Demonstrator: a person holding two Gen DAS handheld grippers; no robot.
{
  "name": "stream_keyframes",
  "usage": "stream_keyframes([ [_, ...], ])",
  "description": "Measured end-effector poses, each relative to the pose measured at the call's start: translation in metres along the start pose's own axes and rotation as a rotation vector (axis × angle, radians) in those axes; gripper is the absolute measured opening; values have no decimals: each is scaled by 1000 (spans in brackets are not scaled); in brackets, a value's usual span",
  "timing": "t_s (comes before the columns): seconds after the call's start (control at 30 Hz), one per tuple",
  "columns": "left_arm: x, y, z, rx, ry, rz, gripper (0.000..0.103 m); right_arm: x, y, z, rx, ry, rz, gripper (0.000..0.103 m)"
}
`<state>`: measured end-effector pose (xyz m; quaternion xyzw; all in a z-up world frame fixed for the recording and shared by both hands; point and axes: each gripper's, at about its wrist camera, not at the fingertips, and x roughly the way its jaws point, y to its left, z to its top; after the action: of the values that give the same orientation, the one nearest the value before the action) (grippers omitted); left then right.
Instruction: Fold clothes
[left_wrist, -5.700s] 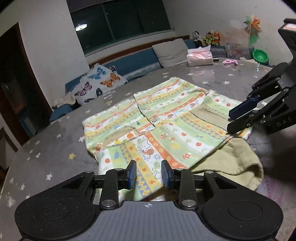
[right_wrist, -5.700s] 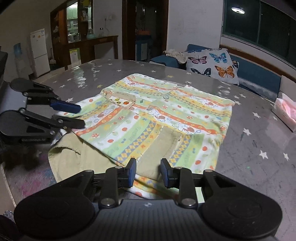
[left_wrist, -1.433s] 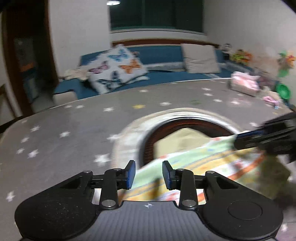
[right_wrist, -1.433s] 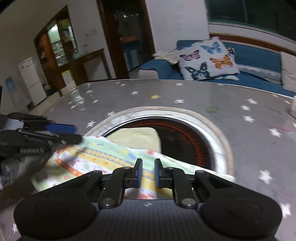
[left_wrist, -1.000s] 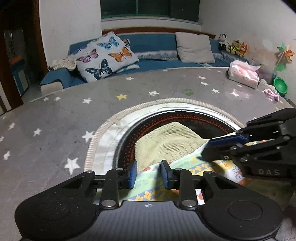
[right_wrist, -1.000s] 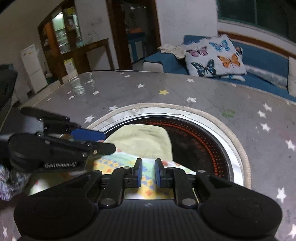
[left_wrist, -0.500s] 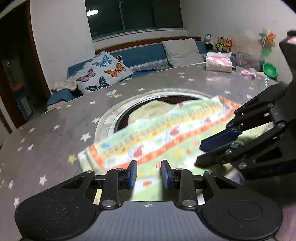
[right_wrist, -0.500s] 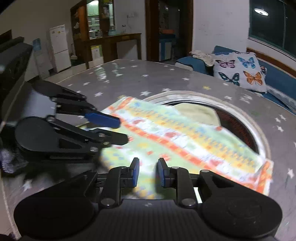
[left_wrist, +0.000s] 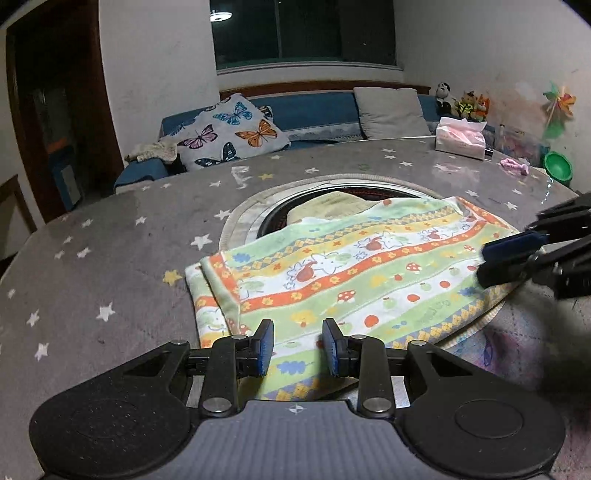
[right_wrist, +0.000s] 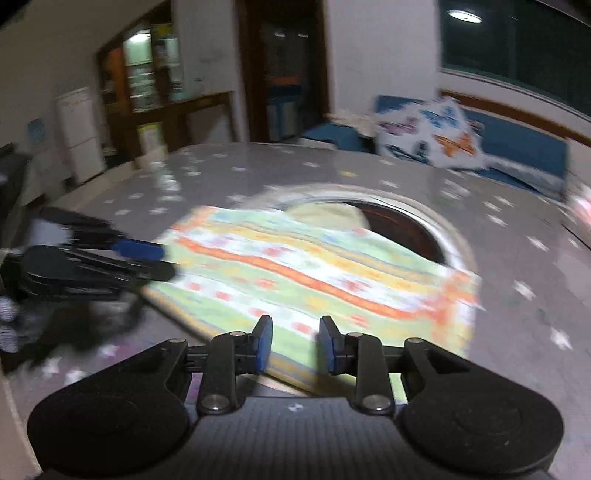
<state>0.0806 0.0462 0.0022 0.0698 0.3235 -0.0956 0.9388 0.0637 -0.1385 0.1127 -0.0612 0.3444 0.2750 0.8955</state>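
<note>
A child's garment (left_wrist: 354, 273) with green, orange and white cartoon stripes lies folded over on the grey star-patterned table, partly covering the round recess. Its beige lining (left_wrist: 332, 205) pokes out at the far edge. My left gripper (left_wrist: 298, 347) is open and empty, just above the garment's near edge. My right gripper (right_wrist: 294, 344) is open and empty over the opposite near edge of the garment (right_wrist: 314, 273); this view is blurred. Each gripper shows in the other's view: the right one (left_wrist: 517, 254), the left one (right_wrist: 144, 258).
The grey table (left_wrist: 110, 258) has a round recess with a dark rim (left_wrist: 273, 218) under the garment. A pink tissue box (left_wrist: 460, 138), a green bowl (left_wrist: 557, 166) and a small pink object (left_wrist: 513, 165) sit at the far right. A sofa with cushions (left_wrist: 236, 133) stands beyond.
Both grippers carried the garment's near half over onto its far half, let it go and opened. Over the last half second they have drawn back toward the near edge.
</note>
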Motion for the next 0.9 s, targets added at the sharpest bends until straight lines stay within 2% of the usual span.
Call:
stream_keyframes([
  [0.07,-1,1,-1,-5,-1,-1,33,-2,-19,-8,45,18,-48,26],
  [0.13,-2,3,1,-13,4,-6,33,-10,-31,-10,77,17,-48,25],
  [0.3,0,11,14,-44,5,-4,32,-15,-41,8,74,-23,-67,26],
  [0.43,10,22,26,-86,7,8,33,4,-48,25,86,-37,-69,26],
  [0.57,24,37,26,-114,44,46,32,33,-69,22,138,20,-110,22],
  [0.6,25,41,25,-121,51,50,33,34,-74,21,154,25,-114,19],
  [0.73,27,51,27,-139,48,54,33,27,-76,28,168,-7,-126,20],
  [0.9,39,57,37,-157,41,69,33,47,-83,38,192,3,-134,20],
])
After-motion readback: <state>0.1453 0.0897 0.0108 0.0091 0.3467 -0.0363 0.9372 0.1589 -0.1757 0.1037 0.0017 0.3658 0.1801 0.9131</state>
